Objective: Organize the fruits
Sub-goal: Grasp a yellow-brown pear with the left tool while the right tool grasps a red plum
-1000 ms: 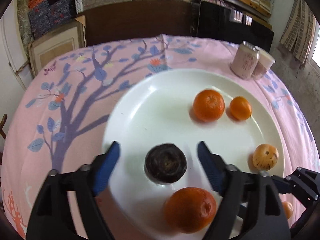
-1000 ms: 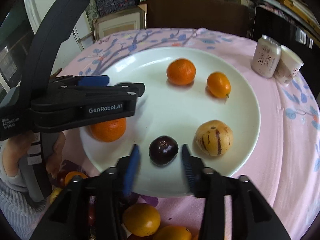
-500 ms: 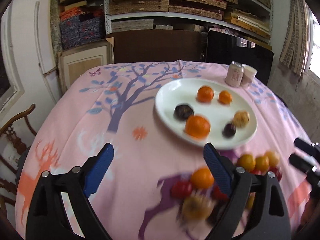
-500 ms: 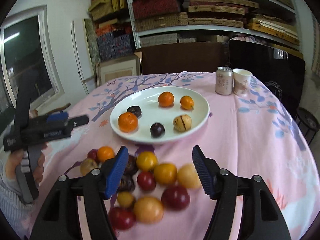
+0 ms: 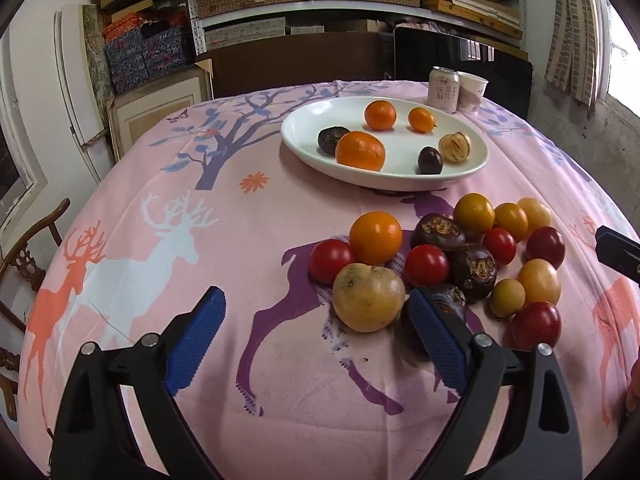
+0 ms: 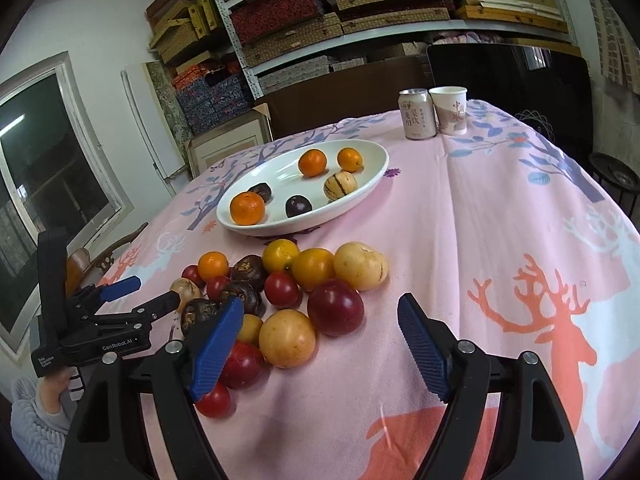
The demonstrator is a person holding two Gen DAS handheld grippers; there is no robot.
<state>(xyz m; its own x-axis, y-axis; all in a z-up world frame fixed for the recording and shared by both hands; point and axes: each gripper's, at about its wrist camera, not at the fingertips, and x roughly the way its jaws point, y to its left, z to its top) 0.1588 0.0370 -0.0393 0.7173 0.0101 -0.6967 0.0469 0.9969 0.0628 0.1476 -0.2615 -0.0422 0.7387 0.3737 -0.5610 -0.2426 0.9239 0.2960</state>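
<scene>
White plate (image 5: 304, 148) holds six fruits; nearer than it, our left gripper (image 5: 316, 320) and right gripper (image 6: 320, 336), jaws just widened, grasp nothing.

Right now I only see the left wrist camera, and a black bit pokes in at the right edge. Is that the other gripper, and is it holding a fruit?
Observer: Yes, that's it. The right wrist view shows the right gripper with its jaws open. They have just been opening, and they grip nothing.
Operator: What's closest to it?
Observer: A dark red fruit on the tablecloth, just ahead of the gap and nearer the left jaw.
Operator: Is anything past the table on that side?
Observer: A round black stand on the floor, beyond the table's right edge.
</scene>
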